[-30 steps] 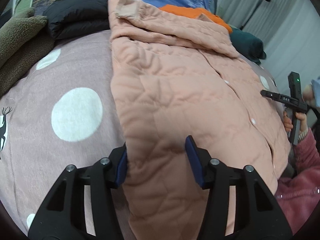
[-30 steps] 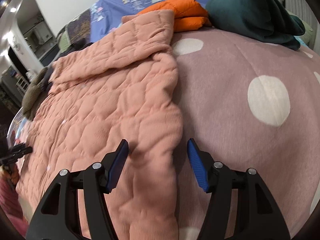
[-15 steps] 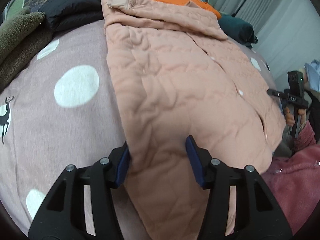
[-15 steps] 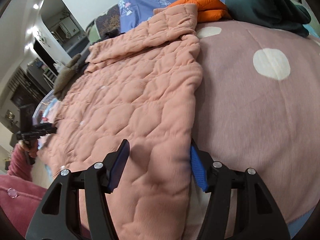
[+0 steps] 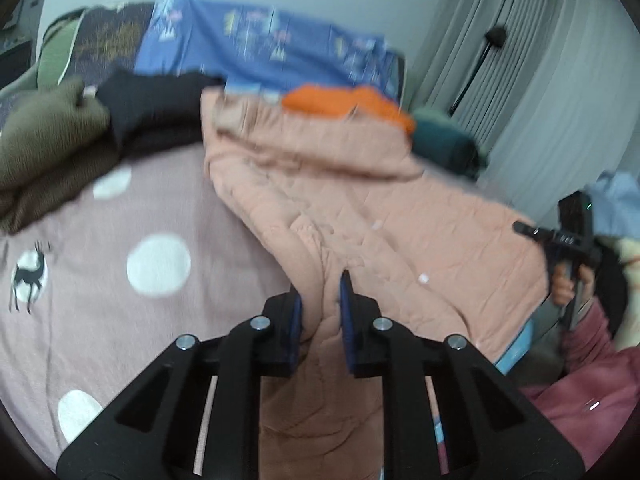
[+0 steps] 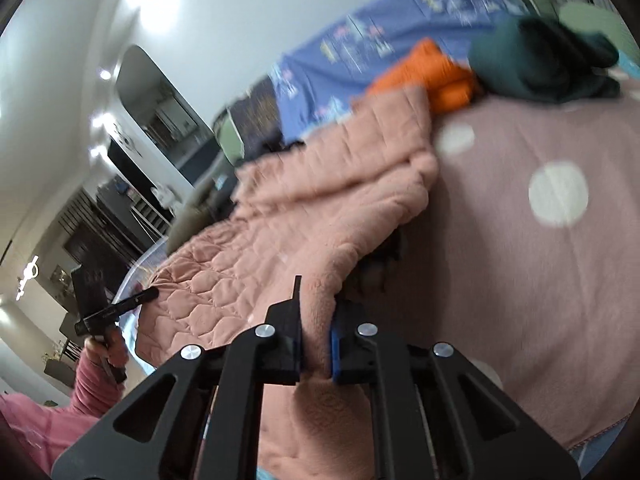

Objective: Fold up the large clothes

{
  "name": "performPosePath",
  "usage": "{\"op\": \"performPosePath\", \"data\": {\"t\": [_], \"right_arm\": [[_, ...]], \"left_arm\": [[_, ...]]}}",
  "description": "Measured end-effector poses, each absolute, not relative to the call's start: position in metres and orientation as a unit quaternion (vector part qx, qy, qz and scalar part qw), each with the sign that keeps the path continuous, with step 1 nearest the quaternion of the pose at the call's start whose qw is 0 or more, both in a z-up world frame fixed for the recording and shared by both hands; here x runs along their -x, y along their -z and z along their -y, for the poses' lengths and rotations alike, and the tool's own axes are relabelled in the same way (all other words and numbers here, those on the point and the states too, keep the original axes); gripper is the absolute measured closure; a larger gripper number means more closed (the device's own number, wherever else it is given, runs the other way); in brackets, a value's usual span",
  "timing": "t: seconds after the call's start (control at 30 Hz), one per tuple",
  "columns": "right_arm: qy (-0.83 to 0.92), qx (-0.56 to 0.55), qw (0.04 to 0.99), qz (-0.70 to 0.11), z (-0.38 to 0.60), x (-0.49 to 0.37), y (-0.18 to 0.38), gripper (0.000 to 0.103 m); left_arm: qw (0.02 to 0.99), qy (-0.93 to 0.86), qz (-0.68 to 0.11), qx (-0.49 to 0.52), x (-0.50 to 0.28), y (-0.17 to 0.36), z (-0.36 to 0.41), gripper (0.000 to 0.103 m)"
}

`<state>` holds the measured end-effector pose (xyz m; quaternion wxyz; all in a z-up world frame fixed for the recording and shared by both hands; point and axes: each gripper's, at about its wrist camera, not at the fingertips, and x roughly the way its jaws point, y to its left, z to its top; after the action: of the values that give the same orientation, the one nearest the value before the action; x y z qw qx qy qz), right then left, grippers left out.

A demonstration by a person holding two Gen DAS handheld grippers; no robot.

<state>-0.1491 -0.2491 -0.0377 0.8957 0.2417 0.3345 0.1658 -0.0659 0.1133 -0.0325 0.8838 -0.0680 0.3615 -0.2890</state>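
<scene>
left wrist view: my left gripper (image 5: 320,304) has just closed, pinching the peach quilted garment (image 5: 360,216) spread on the bed (image 5: 100,312) toward 12 o'clock. my right gripper (image 6: 314,334) has clamped its other hem corner. uneven lifting could slip the thick fabric or drag the fold crooked.

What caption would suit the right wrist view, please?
Right gripper shut on the pink quilted jacket, lifting its edge off the dotted bedspread.

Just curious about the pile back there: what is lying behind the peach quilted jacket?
Behind the peach quilted jacket lie an orange garment, a dark green one and blue patterned bedding. Whatever sits beneath the jacket is covered.
</scene>
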Motion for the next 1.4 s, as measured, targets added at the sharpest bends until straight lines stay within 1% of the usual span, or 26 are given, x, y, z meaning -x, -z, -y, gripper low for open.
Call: {"op": "performPosePath", "data": {"t": [0.1,0.2,0.33,0.43,0.6,0.8,0.97,1.03,1.13,1.17,1.23,1.33,1.37,1.4], "right_arm": [[-0.174,-0.236,0.905,-0.309,0.249,0.164,0.014,0.093],[-0.167,-0.221,0.921,-0.274,0.254,0.199,-0.015,0.093],[-0.169,-0.221,0.931,-0.237,0.264,0.225,-0.035,0.093],[-0.15,-0.199,0.937,-0.246,0.265,0.218,-0.035,0.093],[-0.131,-0.235,0.916,-0.299,0.271,0.18,0.002,0.092],[-0.106,-0.23,0.917,-0.308,0.272,0.133,0.014,0.092],[-0.066,-0.212,0.92,-0.322,0.275,0.086,0.03,0.092],[-0.04,-0.209,0.915,-0.341,0.28,0.064,0.049,0.091],[-0.003,-0.191,0.903,-0.386,0.28,0.04,0.083,0.091],[0.003,-0.19,0.9,-0.392,0.28,0.037,0.092,0.09],[0.001,-0.196,0.902,-0.384,0.28,0.041,0.095,0.086],[-0.016,-0.205,0.901,-0.382,0.284,0.047,0.09,0.083],[-0.021,-0.207,0.9,-0.383,0.285,0.049,0.086,0.08],[-0.025,-0.209,0.899,-0.384,0.286,0.052,0.082,0.074]], "left_arm": [[0.89,0.304,-0.33,0.076,0.085,0.004,-0.11,0.087],[0.898,0.307,-0.306,0.072,0.112,-0.017,-0.109,0.087],[0.907,0.305,-0.279,0.083,0.14,-0.036,-0.115,0.086],[0.913,0.3,-0.266,0.077,0.147,-0.041,-0.117,0.082],[0.901,0.28,-0.316,0.104,0.118,-0.015,-0.119,0.081],[0.9,0.256,-0.338,0.101,0.075,0.004,-0.116,0.081],[0.902,0.235,-0.349,0.098,0.021,0.015,-0.114,0.081],[0.901,0.218,-0.363,0.098,-0.007,0.029,-0.112,0.08],[0.888,0.192,-0.405,0.106,-0.043,0.063,-0.108,0.078],[0.883,0.185,-0.417,0.11,-0.05,0.075,-0.107,0.076],[0.883,0.18,-0.418,0.116,-0.053,0.088,-0.107,0.074],[0.887,0.192,-0.403,0.116,-0.045,0.087,-0.11,0.073],[0.887,0.195,-0.402,0.115,-0.043,0.085,-0.112,0.07],[0.886,0.2,-0.401,0.117,-0.04,0.082,-0.114,0.069]]}}
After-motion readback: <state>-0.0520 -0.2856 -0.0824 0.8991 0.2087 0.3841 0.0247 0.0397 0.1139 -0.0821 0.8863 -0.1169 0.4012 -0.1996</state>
